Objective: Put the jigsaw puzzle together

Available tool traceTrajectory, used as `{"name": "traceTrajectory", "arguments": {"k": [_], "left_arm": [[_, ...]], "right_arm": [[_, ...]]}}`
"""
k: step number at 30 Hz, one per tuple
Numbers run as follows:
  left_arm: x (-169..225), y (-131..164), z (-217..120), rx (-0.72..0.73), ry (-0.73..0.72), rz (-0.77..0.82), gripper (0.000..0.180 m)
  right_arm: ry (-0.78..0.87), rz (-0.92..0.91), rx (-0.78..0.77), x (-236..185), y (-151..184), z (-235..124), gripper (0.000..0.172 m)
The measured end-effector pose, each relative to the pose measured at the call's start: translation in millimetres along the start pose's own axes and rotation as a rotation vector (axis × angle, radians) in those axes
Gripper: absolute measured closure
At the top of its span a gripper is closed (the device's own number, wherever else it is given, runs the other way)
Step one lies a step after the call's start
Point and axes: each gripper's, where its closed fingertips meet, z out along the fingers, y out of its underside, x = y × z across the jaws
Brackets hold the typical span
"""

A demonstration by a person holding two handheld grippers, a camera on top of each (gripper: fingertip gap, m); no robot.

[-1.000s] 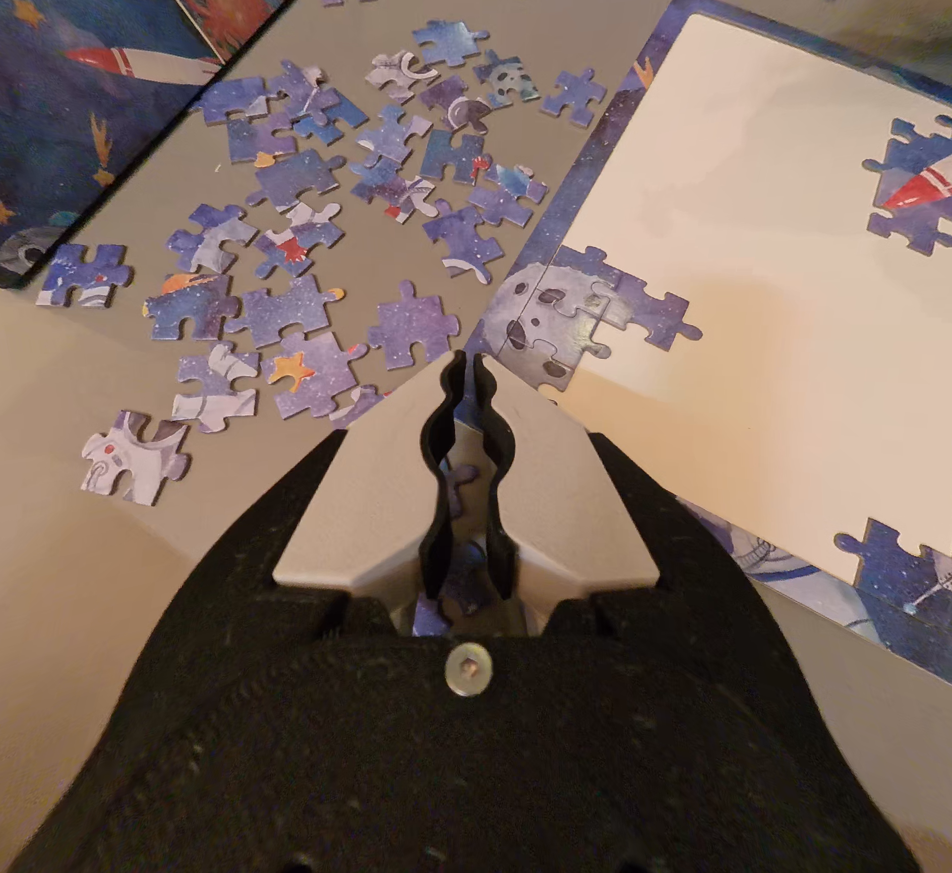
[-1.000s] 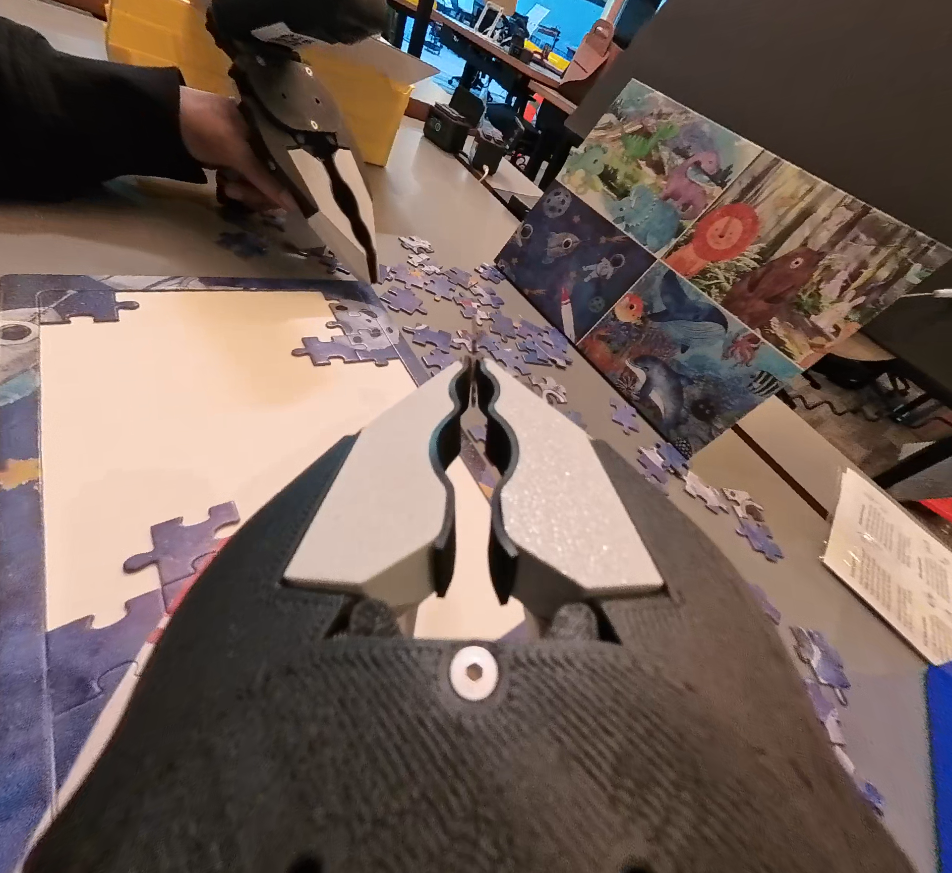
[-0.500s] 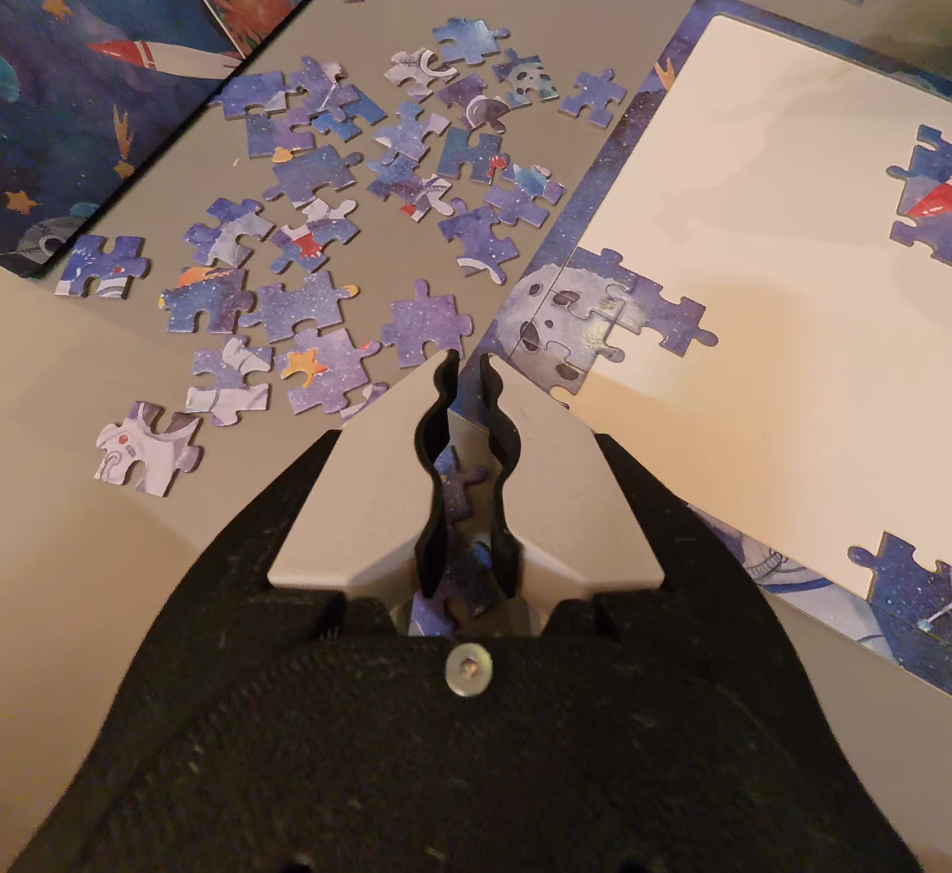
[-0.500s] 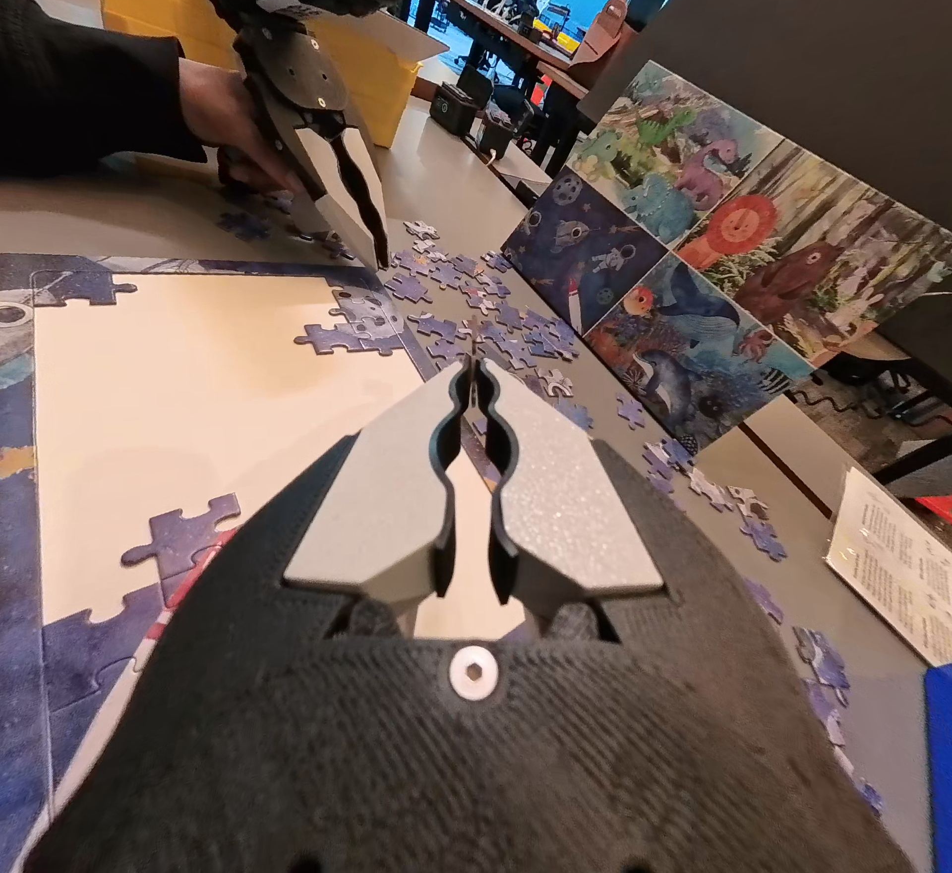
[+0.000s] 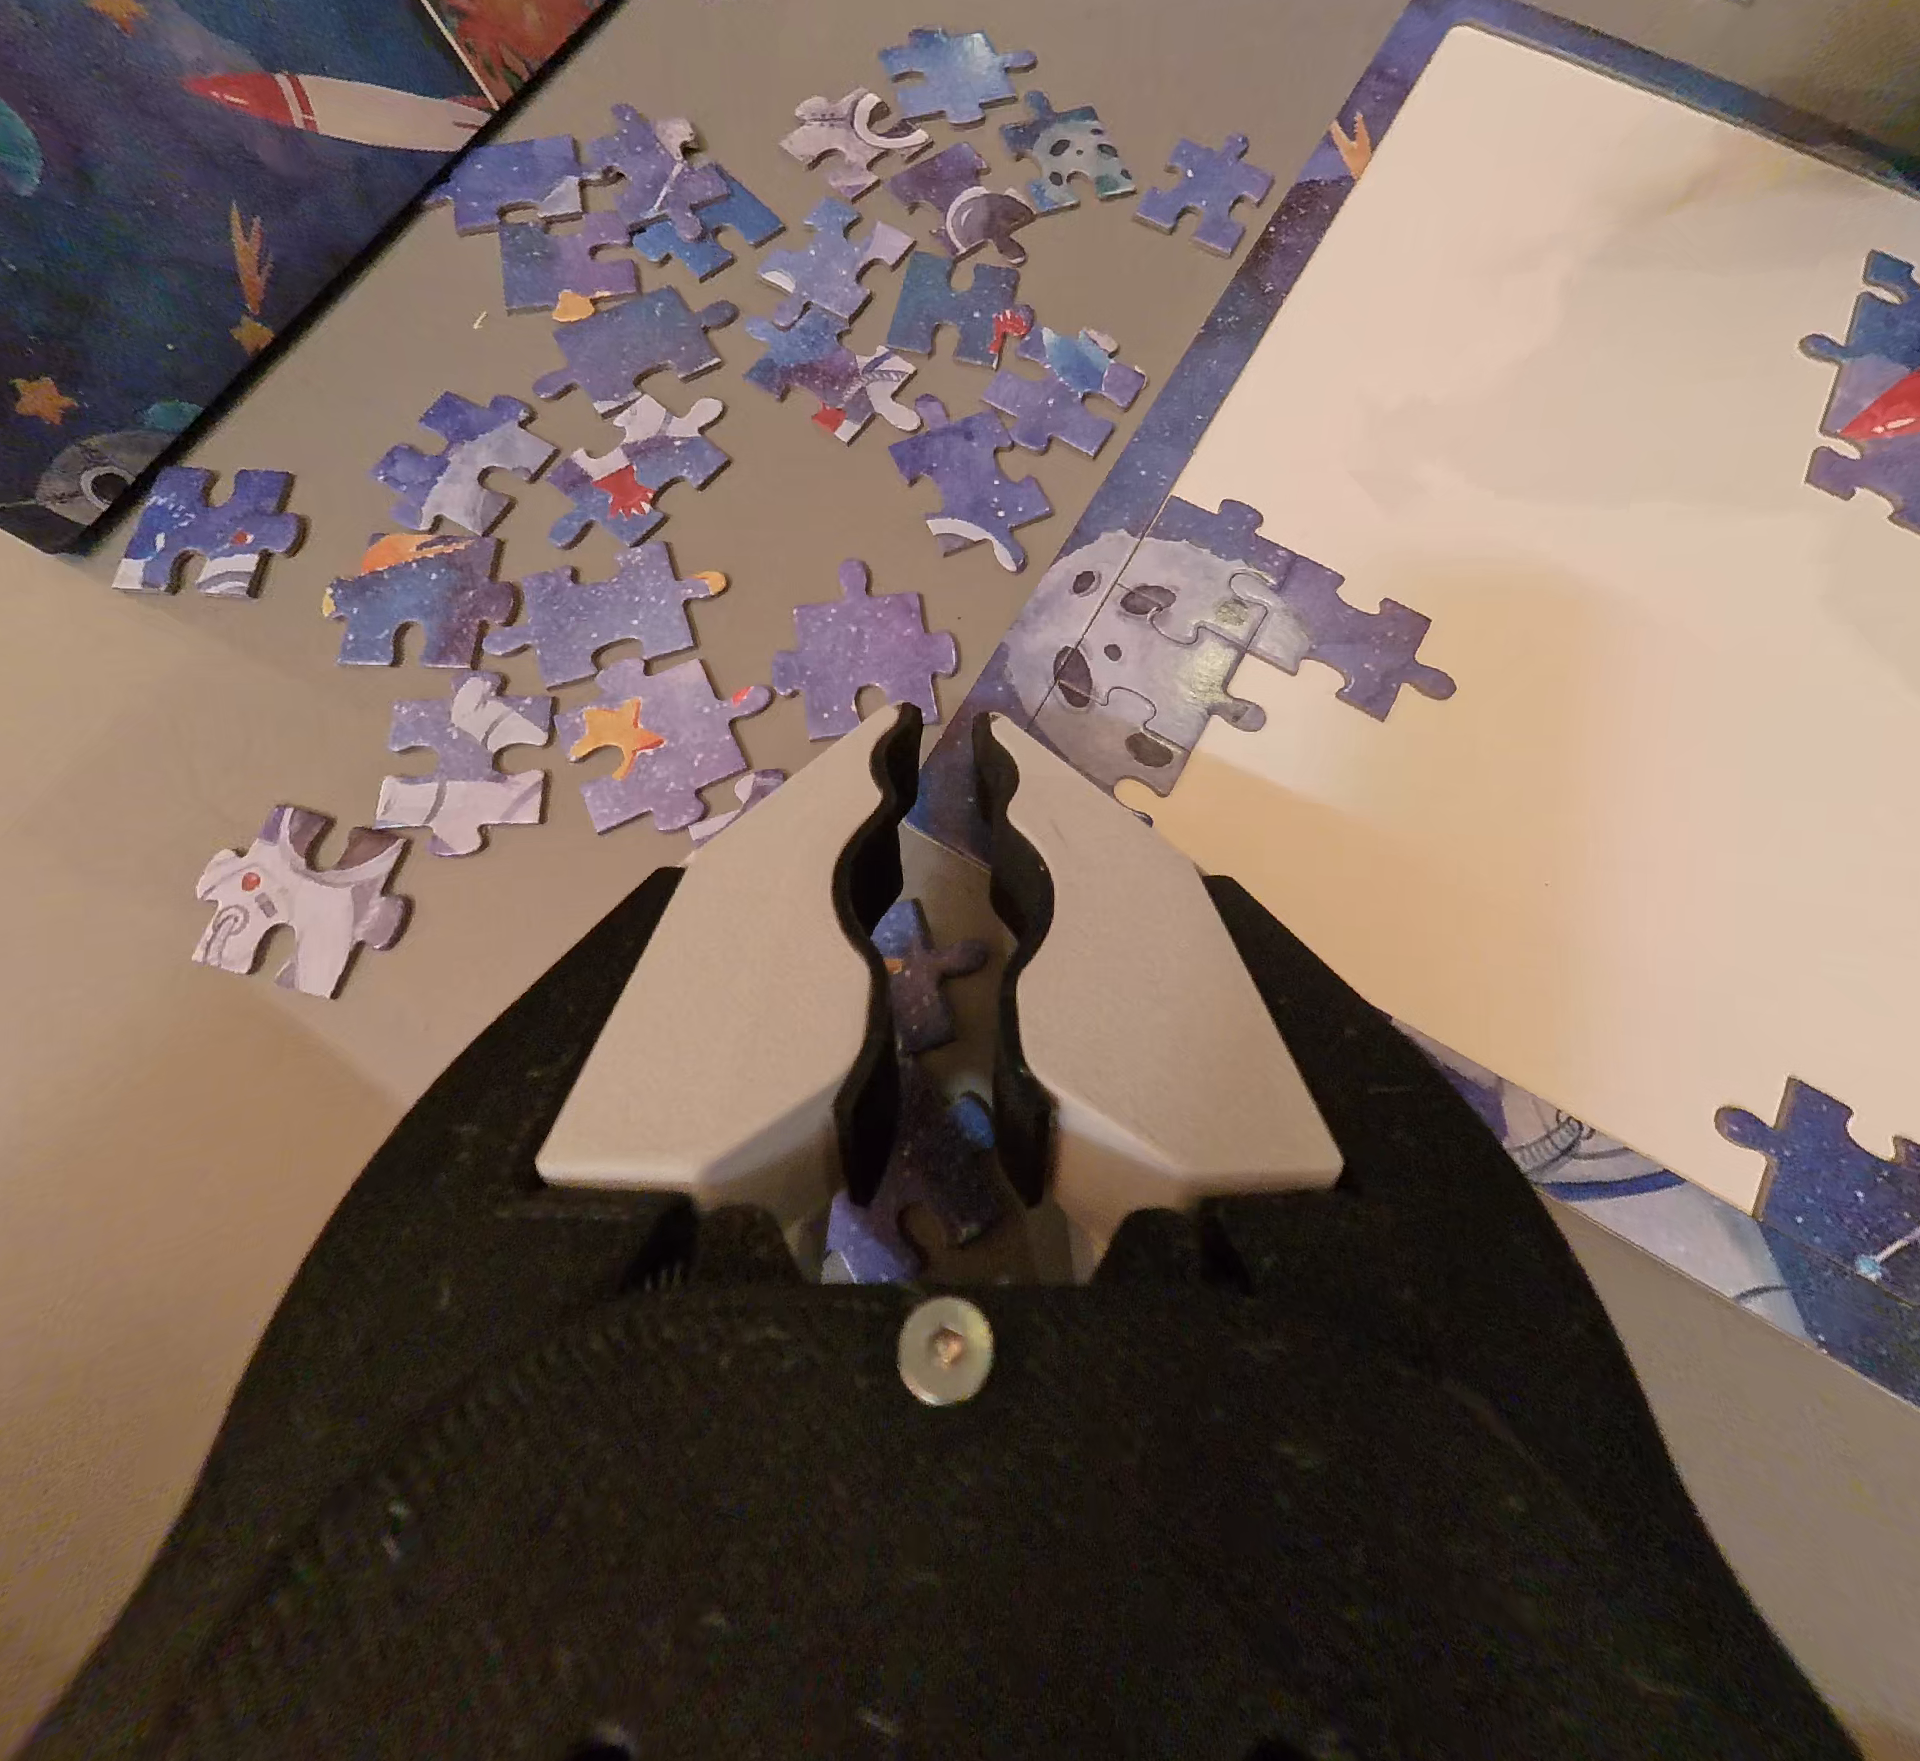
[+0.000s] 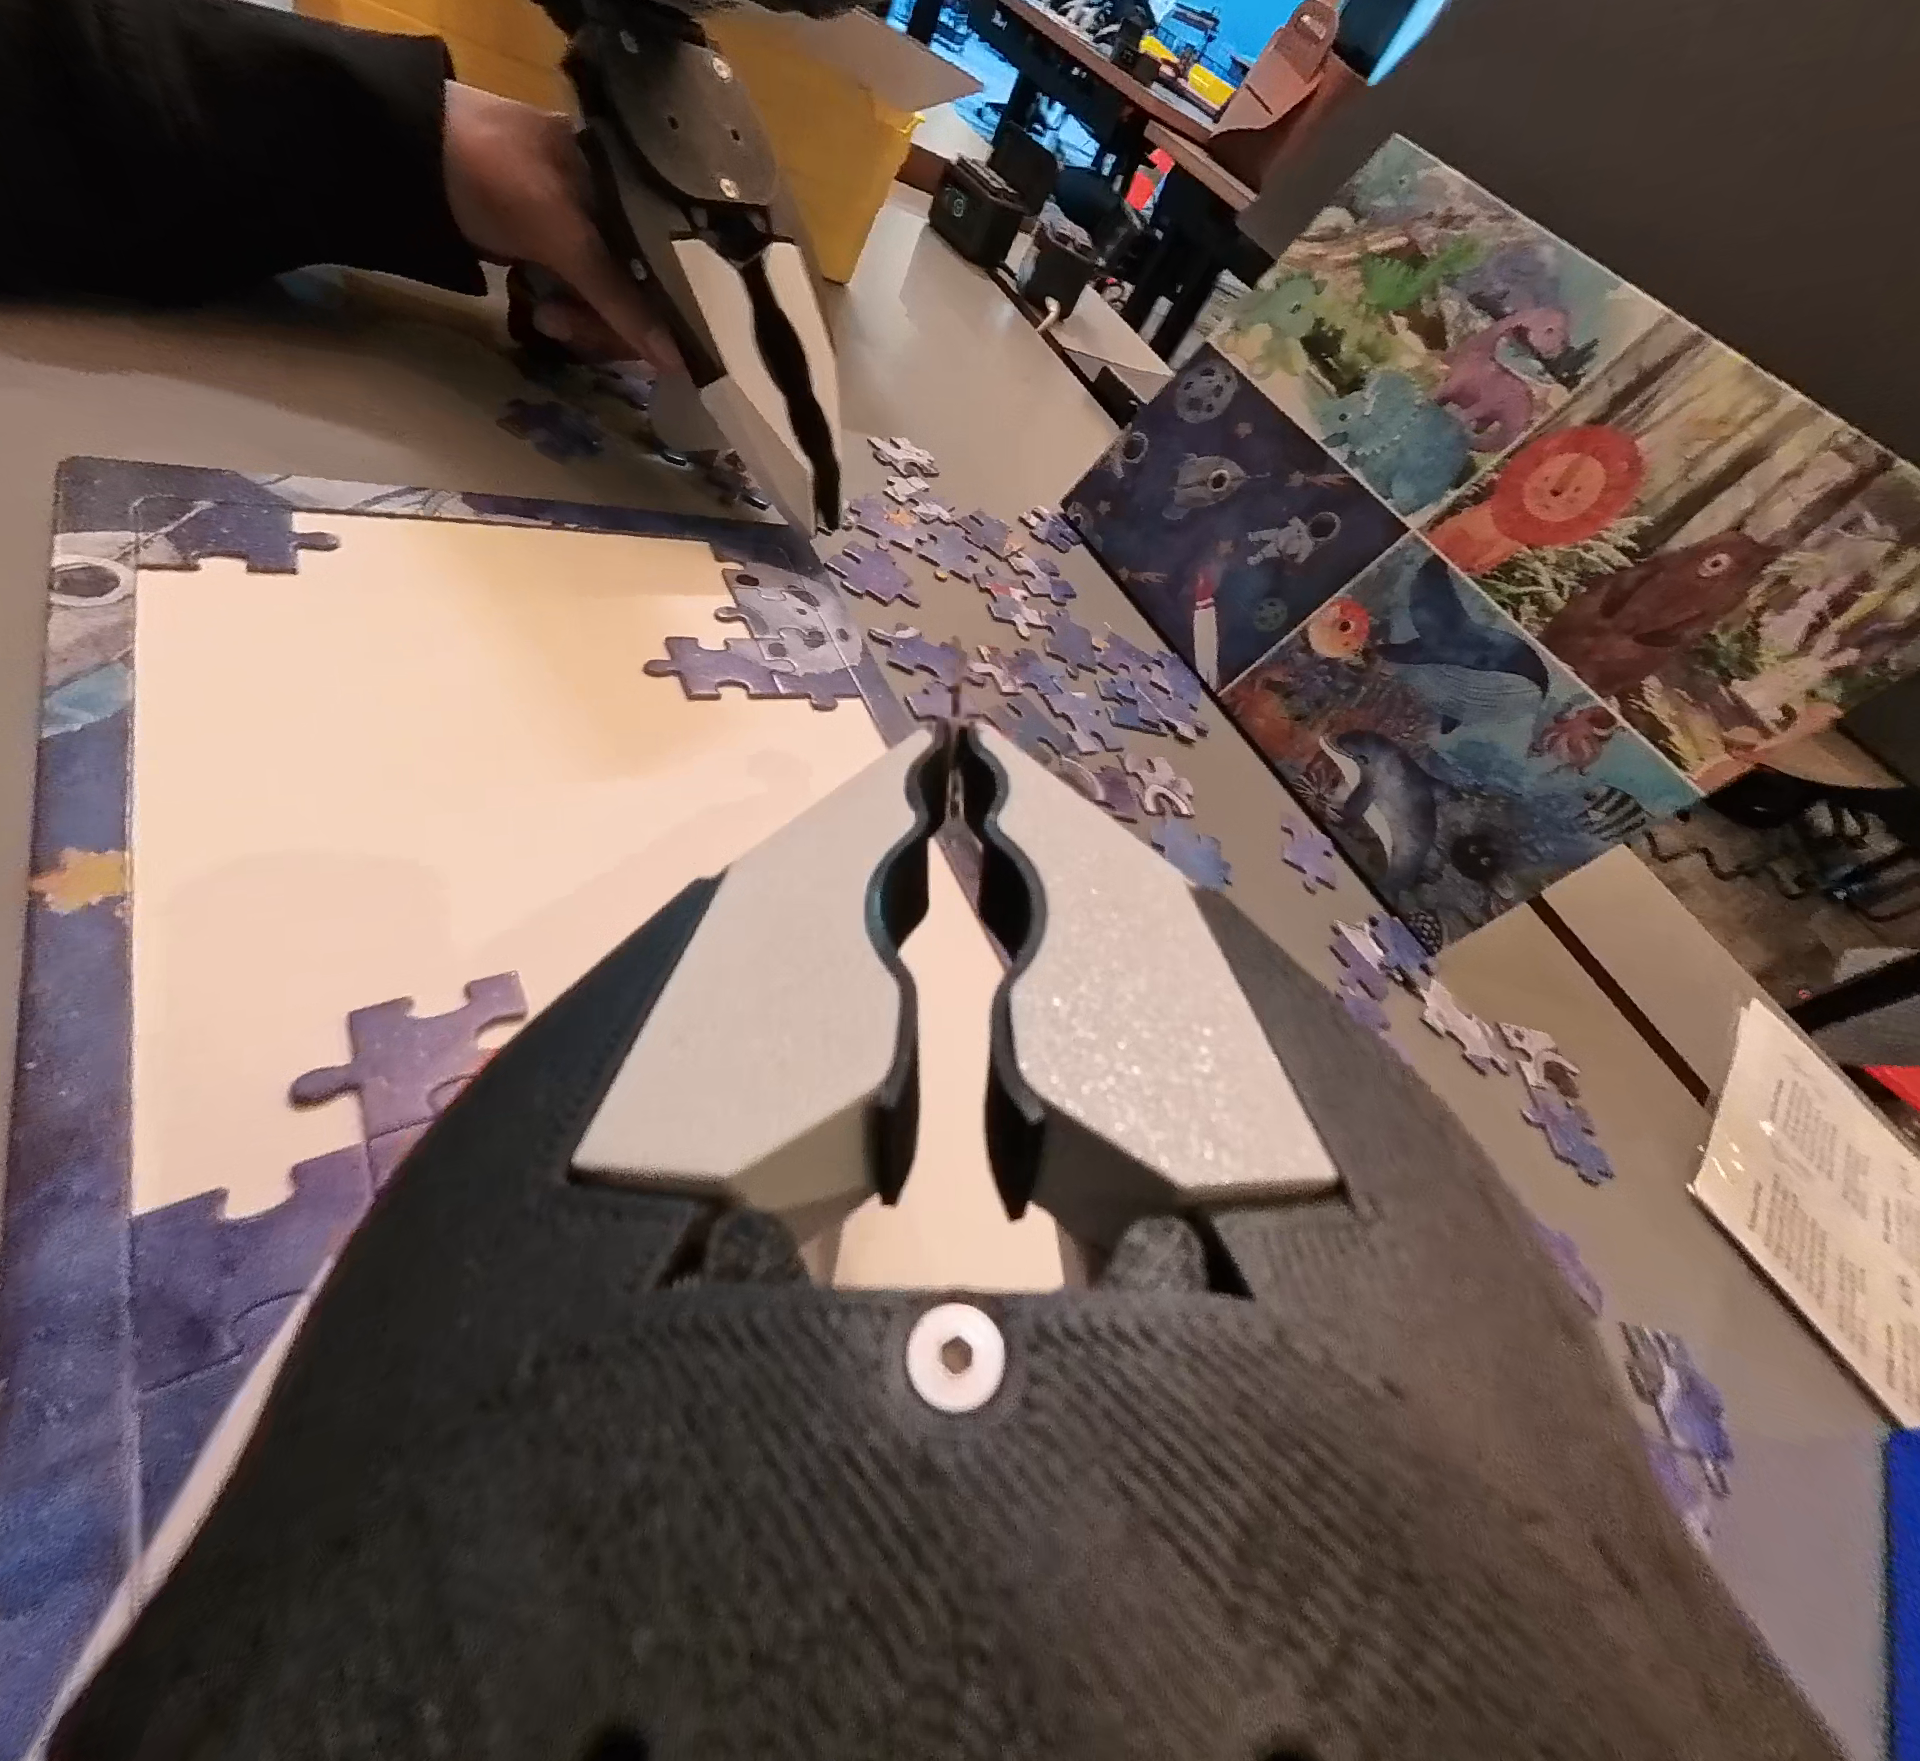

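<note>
Left wrist view: your left gripper stands with its fingertips slightly spread, a narrow gap between them, and nothing is pinched. It hovers over the near corner of the puzzle tray, right at the tray's dark blue border. Just beyond the left fingertip, at about 11 o'clock, lies a plain purple starry piece flat on the grey table. At 10 o'clock sits a purple piece with an orange star, and farther out from 10 to 12 o'clock spreads the heap of loose pieces. At 1 o'clock, inside the tray, a grey cratered moon cluster is fitted into the corner. A dark blue piece shows through the gap lower down between the fingers; you cannot tell whether it touches them. The picture board lies at 10 o'clock, far off.

Right wrist view: your right gripper has its fingertips pressed together on nothing. It hangs over the cream floor of the puzzle tray near its right edge. At 12 o'clock the moon cluster sits in the tray's corner, and the loose pieces run from 12 to 2 o'clock. Your left gripper points down at 11 o'clock, held by a hand in a black sleeve. The picture board leans at 2 o'clock, and a printed sheet lies at 3 o'clock.
</note>
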Motion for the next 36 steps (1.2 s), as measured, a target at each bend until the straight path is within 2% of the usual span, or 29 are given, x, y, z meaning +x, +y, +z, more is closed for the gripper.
{"name": "traceTrajectory", "arguments": {"k": [8,15,19,24,36], "left_arm": [[-1,0,0,0.000,-0.001,-0.004,0.172],[-1,0,0,-0.003,-0.002,-0.007,0.171],[-1,0,0,-0.003,-0.001,-0.007,0.171],[-1,1,0,-0.005,-0.001,-0.006,0.171],[-1,1,0,-0.005,-0.002,-0.007,0.171]], "right_arm": [[-0.231,-0.167,0.016,-66,-12,11,0.172],[-0.409,-0.282,-0.138,-119,14,25,0.171],[-0.462,-0.259,-0.185,-126,24,25,0.167],[-0.478,-0.204,-0.213,-124,30,26,0.152],[-0.461,-0.151,-0.226,-116,33,27,0.152]]}}
